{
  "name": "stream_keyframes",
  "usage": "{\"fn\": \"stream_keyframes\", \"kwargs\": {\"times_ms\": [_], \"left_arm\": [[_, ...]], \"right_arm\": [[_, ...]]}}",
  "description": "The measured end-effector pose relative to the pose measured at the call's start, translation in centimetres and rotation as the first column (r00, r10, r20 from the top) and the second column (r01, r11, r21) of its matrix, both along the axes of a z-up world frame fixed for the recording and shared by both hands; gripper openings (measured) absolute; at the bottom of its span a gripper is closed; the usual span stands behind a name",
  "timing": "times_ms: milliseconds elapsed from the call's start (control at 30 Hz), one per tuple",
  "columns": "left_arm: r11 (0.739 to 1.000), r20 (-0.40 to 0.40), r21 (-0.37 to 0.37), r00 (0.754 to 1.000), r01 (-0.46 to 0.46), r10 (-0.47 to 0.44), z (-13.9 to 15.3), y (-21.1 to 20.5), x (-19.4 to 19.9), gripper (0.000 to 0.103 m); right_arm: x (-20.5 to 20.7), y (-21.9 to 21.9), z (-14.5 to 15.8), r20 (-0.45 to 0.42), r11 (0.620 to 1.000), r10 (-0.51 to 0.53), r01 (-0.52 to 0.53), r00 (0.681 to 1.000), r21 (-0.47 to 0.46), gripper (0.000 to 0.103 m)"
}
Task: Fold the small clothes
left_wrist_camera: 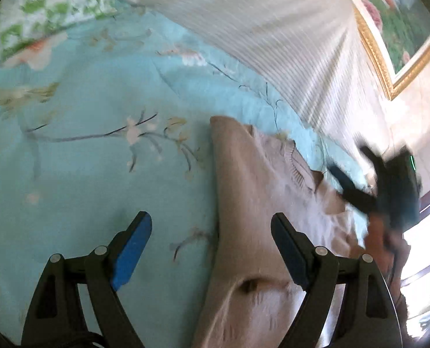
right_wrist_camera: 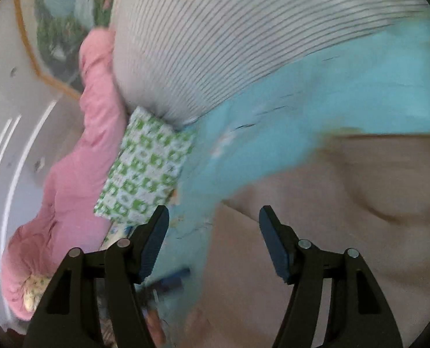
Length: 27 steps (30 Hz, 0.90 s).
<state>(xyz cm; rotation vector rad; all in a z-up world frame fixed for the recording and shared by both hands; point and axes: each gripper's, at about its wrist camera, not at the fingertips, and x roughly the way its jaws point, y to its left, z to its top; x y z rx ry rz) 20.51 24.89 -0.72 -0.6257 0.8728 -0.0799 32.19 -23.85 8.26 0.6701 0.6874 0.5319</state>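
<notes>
The beige garment [left_wrist_camera: 243, 203] lies flat on the blue sheet [left_wrist_camera: 84, 159], at five o'clock in the left wrist view, with one straight edge and no finished fold visible; most of the folding looks left. At twelve o'clock a striped pillow [left_wrist_camera: 258, 29] and a green-checked cloth [right_wrist_camera: 145, 168] crowd it, while the left gripper [left_wrist_camera: 212, 246] and right gripper [right_wrist_camera: 213, 240] both gape empty.

Premises: a bedroom in a private home. A bed is covered with a light blue bedsheet [left_wrist_camera: 104, 179] printed with flowering branches. At its head lie a large striped pillow [right_wrist_camera: 215, 52], a small green-and-white patterned pillow [right_wrist_camera: 145, 171] and a pink quilt [right_wrist_camera: 78, 174]. A gold-framed floral painting [left_wrist_camera: 388, 29] hangs on the wall.
</notes>
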Motion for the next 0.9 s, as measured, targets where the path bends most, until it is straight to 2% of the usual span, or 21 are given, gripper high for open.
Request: {"fn": "stream_keyframes", "kwargs": {"times_ms": [67,133,200,233,267,333,400,467,500,533,567,600,667,700,767,833,867,900], "left_arm": [[1.000,-0.033,0.011,0.999,0.020,-0.020,-0.4,-0.2,1.9,0.084],[0.999,-0.071,0.015,0.996,0.052,-0.050,-0.9,-0.8,3.9,0.084],[0.995,-0.075,0.040,0.994,0.086,-0.083,-1.0,-1.7,5.5,0.084],[0.994,-0.079,0.058,0.993,0.091,-0.086,-1.0,-2.0,5.9,0.084],[0.993,-0.081,0.074,0.993,0.096,-0.090,-1.0,-2.3,6.2,0.084],[0.987,-0.084,0.117,0.991,0.112,-0.102,-1.1,-3.0,6.7,0.085],[0.982,-0.086,0.150,0.991,0.119,-0.106,-1.2,-3.5,6.7,0.086],[0.976,-0.087,0.186,0.991,0.117,-0.102,-1.2,-4.1,6.7,0.085],[0.972,-0.086,0.206,0.992,0.112,-0.096,-1.2,-4.4,6.8,0.082],[0.962,-0.087,0.250,0.992,0.108,-0.089,-1.1,-4.8,6.8,0.060],[0.951,-0.086,0.290,0.992,0.110,-0.089,-0.9,-5.4,6.8,0.041],[0.943,-0.085,0.305,0.990,0.134,-0.113,-0.5,-5.9,6.8,0.013],[0.939,-0.059,0.327,0.994,0.109,-0.095,0.1,-6.1,6.3,0.013],[0.921,-0.055,0.375,0.995,0.101,-0.087,0.2,-6.5,6.2,0.013],[0.889,-0.094,0.443,0.992,0.116,-0.082,-0.8,-7.4,6.6,0.015],[0.866,-0.095,0.486,0.992,0.115,-0.078,-1.1,-8.2,7.0,0.018],[0.856,-0.095,0.504,0.993,0.113,-0.075,-1.0,-8.4,7.0,0.020],[0.851,-0.099,0.515,0.993,0.102,-0.060,-0.6,-8.4,6.9,0.023]], "right_arm": [[-3.7,-2.8,0.1,0.012,0.992,-0.112,0.112,0.994,-0.061,0.066],[-7.4,-5.9,-0.1,0.013,0.960,-0.244,0.243,0.970,-0.140,0.066],[-10.8,-8.7,-0.4,0.008,0.908,-0.368,0.361,0.930,-0.213,0.066],[-12.8,-10.3,-0.7,0.007,0.866,-0.438,0.424,0.899,-0.266,0.066],[-14.2,-11.4,-1.0,-0.003,0.826,-0.490,0.463,0.872,-0.322,0.066],[-16.1,-12.8,-1.9,-0.034,0.778,-0.542,0.487,0.839,-0.396,0.066],[-17.0,-13.4,-3.0,-0.064,0.760,-0.552,0.470,0.831,-0.448,0.066],[-17.2,-12.9,-3.5,-0.059,0.765,-0.519,0.433,0.853,-0.477,0.065],[-16.9,-12.3,-3.6,-0.052,0.749,-0.515,0.420,0.855,-0.512,0.053],[-16.4,-11.7,-3.6,-0.052,0.736,-0.510,0.405,0.858,-0.542,0.025],[-16.1,-11.7,-3.7,-0.058,0.735,-0.500,0.387,0.864,-0.556,0.011],[-16.0,-11.8,-3.6,-0.054,0.739,-0.494,0.386,0.868,-0.553,0.011],[-16.5,-11.9,-2.5,-0.003,0.717,-0.510,0.423,0.860,-0.554,0.010],[-16.7,-11.7,-2.2,0.015,0.697,-0.523,0.438,0.852,-0.568,0.010],[-16.8,-12.4,-3.0,-0.012,0.698,-0.546,0.446,0.838,-0.561,0.010],[-16.4,-12.5,-4.8,-0.067,0.701,-0.545,0.410,0.836,-0.583,0.011],[-16.5,-12.2,-4.8,-0.061,0.697,-0.544,0.411,0.837,-0.587,0.014],[-16.9,-12.0,-4.4,-0.052,0.698,-0.547,0.421,0.835,-0.579,0.021]]}}
